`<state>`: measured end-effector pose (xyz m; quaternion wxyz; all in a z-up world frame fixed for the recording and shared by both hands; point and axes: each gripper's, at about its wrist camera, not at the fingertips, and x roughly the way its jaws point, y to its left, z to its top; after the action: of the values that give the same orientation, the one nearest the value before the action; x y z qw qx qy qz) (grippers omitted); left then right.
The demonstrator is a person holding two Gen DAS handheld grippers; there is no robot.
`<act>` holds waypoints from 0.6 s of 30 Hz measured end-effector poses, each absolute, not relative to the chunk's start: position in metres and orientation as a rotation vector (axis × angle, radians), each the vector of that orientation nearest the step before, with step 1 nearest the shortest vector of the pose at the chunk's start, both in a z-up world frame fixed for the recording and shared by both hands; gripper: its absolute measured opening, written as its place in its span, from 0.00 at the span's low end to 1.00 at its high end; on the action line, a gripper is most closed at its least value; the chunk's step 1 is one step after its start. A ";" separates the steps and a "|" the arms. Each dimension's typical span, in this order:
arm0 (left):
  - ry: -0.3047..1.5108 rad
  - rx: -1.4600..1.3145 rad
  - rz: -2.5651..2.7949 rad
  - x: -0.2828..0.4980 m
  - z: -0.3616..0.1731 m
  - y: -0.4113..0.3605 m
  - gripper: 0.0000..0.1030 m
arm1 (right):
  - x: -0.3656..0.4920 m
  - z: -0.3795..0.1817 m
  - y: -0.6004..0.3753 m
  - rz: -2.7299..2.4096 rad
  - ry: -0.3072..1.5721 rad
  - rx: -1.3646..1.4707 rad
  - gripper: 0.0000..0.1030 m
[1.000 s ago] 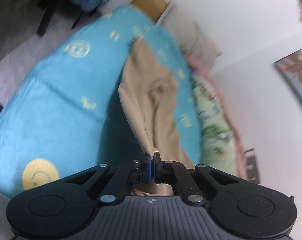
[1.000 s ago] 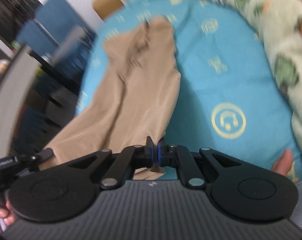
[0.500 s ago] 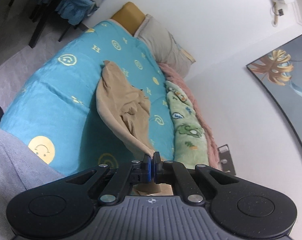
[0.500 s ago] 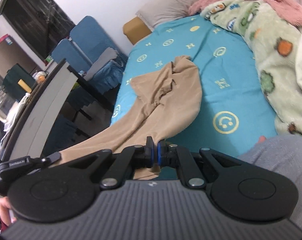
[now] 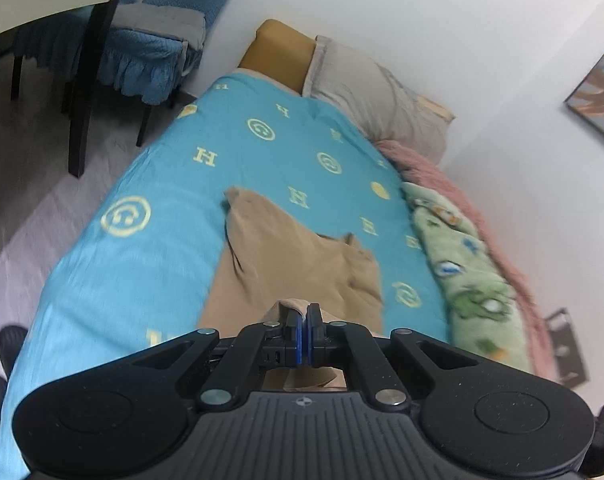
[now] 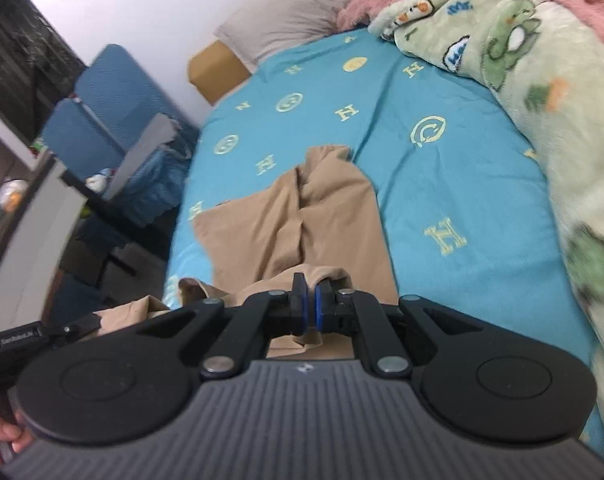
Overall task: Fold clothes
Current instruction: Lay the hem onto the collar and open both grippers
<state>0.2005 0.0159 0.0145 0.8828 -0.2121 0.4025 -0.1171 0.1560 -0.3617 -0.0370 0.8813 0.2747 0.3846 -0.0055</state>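
Tan fabric, the trousers [image 6: 313,216], lies stretched along the turquoise bed [image 5: 150,264], its near end lifted off the sheet. The left tool [image 5: 303,326] and right tool [image 6: 306,306] are each clenched on that near edge. It looks like the laying-out step; next, carry the pinched end forward over the far end, both sides level.

My matt black plastic grippers pinch smooth tan cloth trousers [image 6: 313,220]; the teal bedsheet [image 6: 441,184] looks faintly glossy.
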 end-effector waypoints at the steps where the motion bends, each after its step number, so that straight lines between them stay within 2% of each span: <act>1: 0.840 -0.423 -0.234 0.215 0.006 0.011 0.02 | 0.170 -0.045 -0.361 -0.022 0.813 0.559 0.07; 10: 0.903 -0.271 -0.178 0.319 -0.098 -0.020 0.02 | 0.270 -0.126 -0.356 -0.064 0.895 0.413 0.07; 14: 0.967 -0.244 -0.182 0.334 -0.143 -0.021 0.03 | 0.284 -0.159 -0.356 -0.064 0.933 0.399 0.07; 18: 0.958 -0.219 -0.191 0.328 -0.154 -0.023 0.06 | 0.285 -0.168 -0.355 -0.064 0.945 0.401 0.08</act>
<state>0.3281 -0.0226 -0.1544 0.8773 -0.1050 0.4592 -0.0917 0.2852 -0.3545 -0.1675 0.8706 0.1917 0.4521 -0.0308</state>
